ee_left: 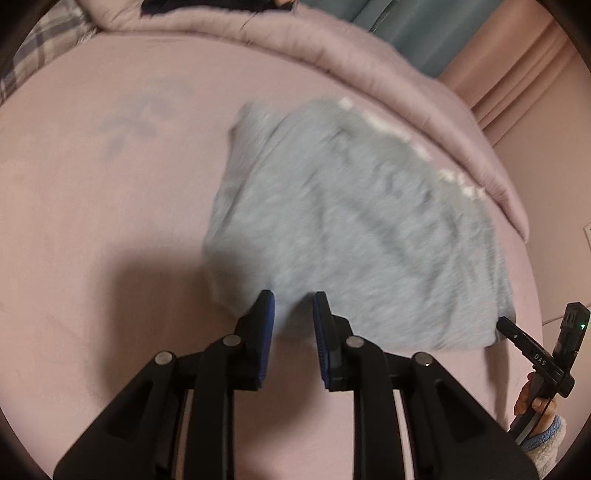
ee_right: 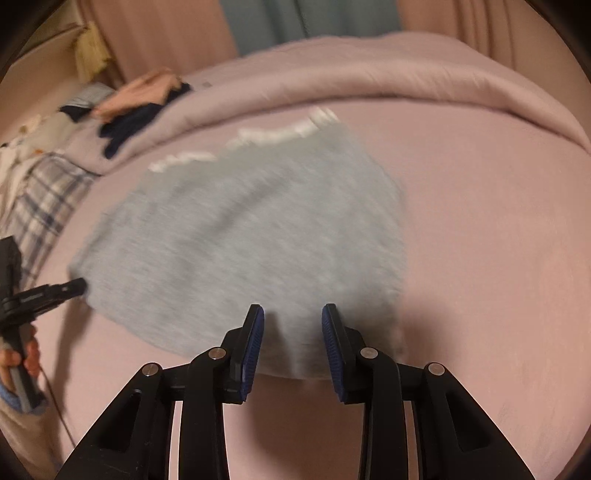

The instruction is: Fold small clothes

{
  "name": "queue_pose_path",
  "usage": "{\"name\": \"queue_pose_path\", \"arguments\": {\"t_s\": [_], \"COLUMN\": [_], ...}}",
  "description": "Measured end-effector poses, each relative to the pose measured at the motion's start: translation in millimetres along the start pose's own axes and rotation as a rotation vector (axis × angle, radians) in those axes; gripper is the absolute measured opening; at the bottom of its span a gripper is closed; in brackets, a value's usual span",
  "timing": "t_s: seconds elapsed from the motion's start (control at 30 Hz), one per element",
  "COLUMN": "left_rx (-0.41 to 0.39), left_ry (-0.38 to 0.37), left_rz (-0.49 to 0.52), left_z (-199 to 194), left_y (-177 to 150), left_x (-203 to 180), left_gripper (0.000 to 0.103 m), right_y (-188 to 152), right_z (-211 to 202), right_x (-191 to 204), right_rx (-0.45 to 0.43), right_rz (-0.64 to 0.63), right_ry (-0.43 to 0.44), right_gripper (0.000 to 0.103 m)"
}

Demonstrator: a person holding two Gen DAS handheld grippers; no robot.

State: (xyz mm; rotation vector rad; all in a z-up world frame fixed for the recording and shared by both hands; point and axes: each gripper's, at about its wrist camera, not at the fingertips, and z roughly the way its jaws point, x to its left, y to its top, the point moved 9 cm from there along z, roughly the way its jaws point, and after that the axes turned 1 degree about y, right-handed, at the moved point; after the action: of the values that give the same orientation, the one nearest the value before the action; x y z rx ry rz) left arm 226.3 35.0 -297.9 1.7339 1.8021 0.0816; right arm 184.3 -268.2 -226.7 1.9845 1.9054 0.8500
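Cloth: small grey knit garment [ee_left: 354, 229] lay flat on pink bedsheet [ee_left: 92, 240]. Left gripper [ee_left: 293, 325] and right gripper [ee_right: 291, 334] were parted, straddling its near hem (pads not pressing) — closing might pinch sheet too, dragging both.

Pink bed [ee_left: 92, 229] carries grey garment [ee_left: 351, 221], rolled quilt [ee_left: 332, 55]

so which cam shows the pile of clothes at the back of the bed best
The right wrist view. The pile of clothes shows there on the folded pink duvet, blurred: dark blue and peach pieces. The left wrist view catches only a dark sliver of it at the top edge, cut off by the frame.
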Motion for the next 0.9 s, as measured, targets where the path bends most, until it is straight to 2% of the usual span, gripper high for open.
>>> {"name": "queue_pose_path", "arguments": {"t_s": [0.13,0.27,0.3,0.33,0.37,0.47,0.6,0.7,0.9], "left_rx": [-0.006,-0.009,-0.013,-0.02,-0.036,-0.055,-0.051,-0.048,-0.054], "left_ry": [-0.079,-0.099,-0.093,-0.09,-0.1,-0.16,-0.222,-0.252,-0.255], "left_rz": [-0.067,-0.094,-0.105,-0.124,-0.159,-0.279,-0.402,-0.432,-0.428], "left_z": [-3.4,-18.7,-24.2,-27.0,-33.4,-45.0,-45.8,-42.1,-37.0], "left_y": [-4.4,-7.8,-10.4,-12.6,-16.0,-20.9,-24.2,-23.1,-17.1], "left_x": [8.6,11.4,14.3,17.3,22.8,37.7,45.5,37.3,26.7], "left_gripper": [0.02,0.024,0.038,0.058,0.064,0.066,0.066,0.066,0.066], "right_y": [-16.3,-20.3,-22.5,-24.5,-26.6,-33.1,-39.4,-39.0,-34.8], "right_z": [2.6,-6.7,-10.7,-17.5,-22.0,-39.4,-44.7,-43.5,-42.0], "right_x": [-6.1,-5.9,-5.3,-1.8,-0.2,6.9,18.1,28.5,51.1], "right_rx": [0.012,0.025,0.035,0.035,0.027,-0.007,-0.003,-0.008,-0.014], "right_rz": [0.054,0.098,0.1,0.101,0.101,0.107,0.117,0.108,0.092], "right_ry": [0.049,0.068,0.067,0.072,0.077,0.104,0.143,0.165,0.224], "right_gripper": [0.032,0.035,0.037,0.042,0.048,0.054,0.055,0.055,0.055]}}
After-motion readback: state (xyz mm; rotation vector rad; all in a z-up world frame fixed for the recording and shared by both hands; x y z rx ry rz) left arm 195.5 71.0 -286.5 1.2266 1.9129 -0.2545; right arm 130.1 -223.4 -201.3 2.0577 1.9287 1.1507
